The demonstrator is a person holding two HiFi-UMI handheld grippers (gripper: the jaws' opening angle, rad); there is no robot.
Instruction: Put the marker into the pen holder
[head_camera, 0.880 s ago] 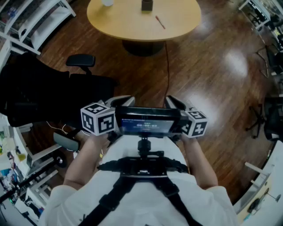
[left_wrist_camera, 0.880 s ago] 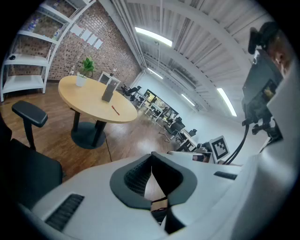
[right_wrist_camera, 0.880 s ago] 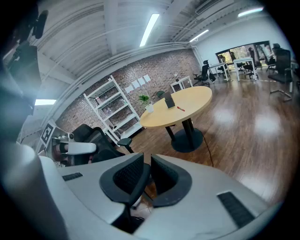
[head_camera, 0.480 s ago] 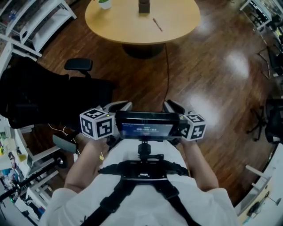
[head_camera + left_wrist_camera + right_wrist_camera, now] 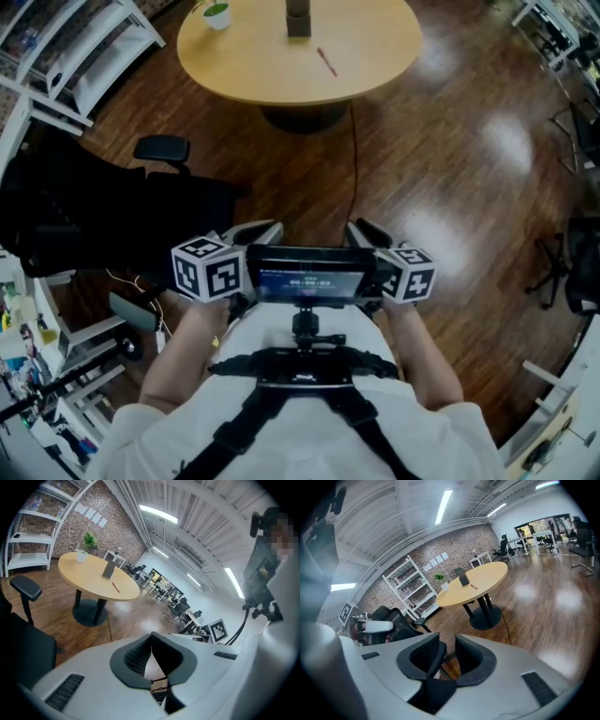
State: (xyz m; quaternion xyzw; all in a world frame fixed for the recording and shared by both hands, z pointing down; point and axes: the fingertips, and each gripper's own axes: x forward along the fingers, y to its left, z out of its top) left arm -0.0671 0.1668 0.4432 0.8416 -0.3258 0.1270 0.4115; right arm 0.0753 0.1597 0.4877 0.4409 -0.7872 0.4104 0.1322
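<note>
A thin red marker [image 5: 326, 62] lies on the round wooden table [image 5: 253, 56], just right of the dark pen holder [image 5: 298, 19] standing upright. Both are far ahead of me. I hold the two grippers close to my chest, either side of a small screen. The left gripper [image 5: 251, 231] has its tips together with nothing in them. The right gripper [image 5: 367, 231] stands slightly open and empty. The left gripper view shows its jaws [image 5: 151, 635] meeting, with the marker [image 5: 115, 587] and holder [image 5: 108, 569] far off. In the right gripper view a gap shows between the jaws [image 5: 449, 641].
A black office chair [image 5: 122, 202] stands at my left. A cable [image 5: 354, 150] runs across the wooden floor from the table's base. A small potted plant [image 5: 216, 13] sits on the table's left. White shelves [image 5: 84, 42] line the far left; more chairs [image 5: 579, 262] are at the right.
The table has slid lower in the head view, and the plant pot has come into sight. Both grippers stay at my chest.
</note>
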